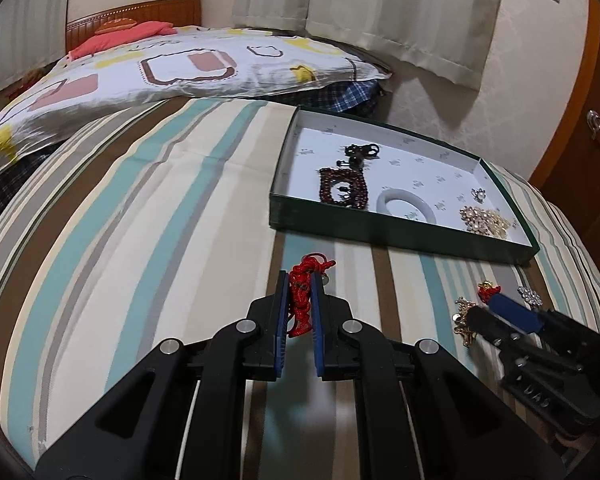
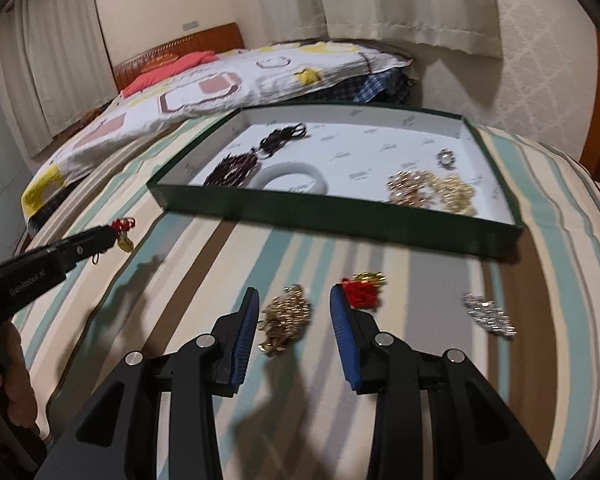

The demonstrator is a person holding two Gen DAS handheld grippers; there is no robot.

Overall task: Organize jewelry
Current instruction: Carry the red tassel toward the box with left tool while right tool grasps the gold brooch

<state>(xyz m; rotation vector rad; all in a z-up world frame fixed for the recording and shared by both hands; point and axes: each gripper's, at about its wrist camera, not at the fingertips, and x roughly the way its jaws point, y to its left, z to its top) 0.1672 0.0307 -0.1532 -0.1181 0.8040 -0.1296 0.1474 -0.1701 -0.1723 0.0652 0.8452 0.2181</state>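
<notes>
Left wrist view: left gripper (image 1: 300, 280) clamps a red cord ornament (image 1: 302, 300) between its pads. Right gripper (image 2: 292, 300) stands part open, empty, a gold chain piece (image 2: 284, 318) on the striped cover (image 2: 420, 300) between its fingers. Beyond lies the green tray (image 2: 340, 216) with jewelry.

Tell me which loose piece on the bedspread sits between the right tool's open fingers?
The gold chain cluster. It lies on the bedspread between the right tool's blue fingers; the red-and-gold trinket and silver brooch lie outside them, further right.
</notes>
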